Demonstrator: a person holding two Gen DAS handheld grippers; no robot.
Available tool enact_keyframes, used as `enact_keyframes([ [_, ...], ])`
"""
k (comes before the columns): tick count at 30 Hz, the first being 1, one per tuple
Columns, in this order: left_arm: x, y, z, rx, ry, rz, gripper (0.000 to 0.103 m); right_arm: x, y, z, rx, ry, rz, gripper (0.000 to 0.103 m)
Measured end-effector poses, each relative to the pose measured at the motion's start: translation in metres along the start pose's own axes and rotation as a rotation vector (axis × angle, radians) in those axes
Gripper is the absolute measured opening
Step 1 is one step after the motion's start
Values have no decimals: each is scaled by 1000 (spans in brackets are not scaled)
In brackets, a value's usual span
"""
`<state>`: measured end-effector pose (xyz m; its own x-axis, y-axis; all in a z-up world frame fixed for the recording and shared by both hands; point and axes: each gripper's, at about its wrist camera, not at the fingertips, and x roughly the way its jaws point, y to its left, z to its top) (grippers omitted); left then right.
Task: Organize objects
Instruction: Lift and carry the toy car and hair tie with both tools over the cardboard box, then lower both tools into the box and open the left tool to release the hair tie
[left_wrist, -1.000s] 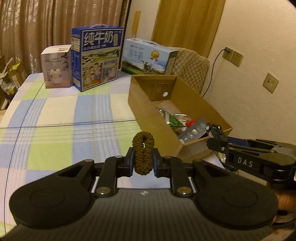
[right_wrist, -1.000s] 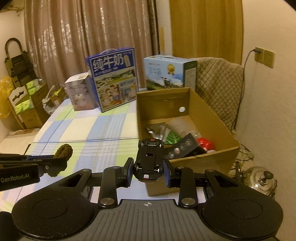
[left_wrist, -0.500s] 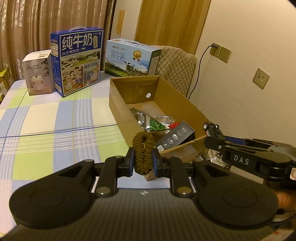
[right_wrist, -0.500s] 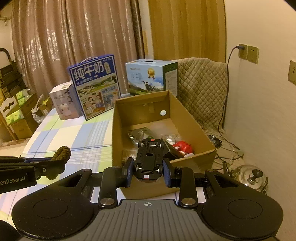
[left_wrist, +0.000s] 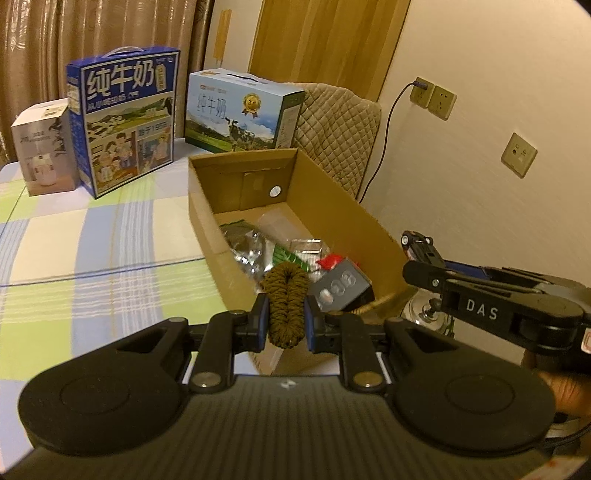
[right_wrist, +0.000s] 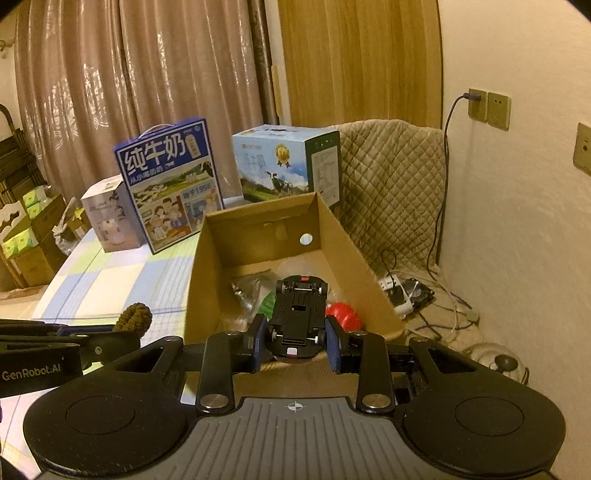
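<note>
My left gripper (left_wrist: 285, 325) is shut on a brown braided cord loop (left_wrist: 284, 295), held over the near end of an open cardboard box (left_wrist: 369, 218). My right gripper (right_wrist: 295, 341) is shut on a black toy car (right_wrist: 300, 306), turned underside up, above the same box (right_wrist: 343, 236). In the left wrist view the right gripper (left_wrist: 424, 258) comes in from the right with the toy car (left_wrist: 415, 238) at its tip. Seen from the right wrist, the left gripper (right_wrist: 110, 336) and the cord loop (right_wrist: 133, 316) are at the left. Inside the box lie foil packets (left_wrist: 247, 243), a red thing (right_wrist: 343, 314) and a grey pack (left_wrist: 341, 284).
A checked tablecloth (left_wrist: 92, 236) covers the table. At its far side stand a blue milk carton (left_wrist: 122, 122), a light-blue milk carton (left_wrist: 240, 110) and a small white box (left_wrist: 42, 144). A quilted chair (right_wrist: 391, 184), floor cables (right_wrist: 413, 291), a kettle (right_wrist: 495, 362) and the wall are on the right.
Both grippers have moved to the right, from over the tablecloth beside the box to over the box's near end. Each still holds its object.
</note>
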<state>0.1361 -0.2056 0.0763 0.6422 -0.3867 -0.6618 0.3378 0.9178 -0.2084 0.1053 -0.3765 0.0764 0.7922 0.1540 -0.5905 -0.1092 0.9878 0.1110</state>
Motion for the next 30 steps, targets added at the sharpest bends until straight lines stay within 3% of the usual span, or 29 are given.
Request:
enact_keyframes([
  [14, 68, -12, 38, -10, 24, -12, 16, 57, -33, 39, -16, 30, 10, 30],
  [30, 110, -7, 71, 2, 36, -5, 16, 102, -42, 59, -40, 82, 26, 30],
])
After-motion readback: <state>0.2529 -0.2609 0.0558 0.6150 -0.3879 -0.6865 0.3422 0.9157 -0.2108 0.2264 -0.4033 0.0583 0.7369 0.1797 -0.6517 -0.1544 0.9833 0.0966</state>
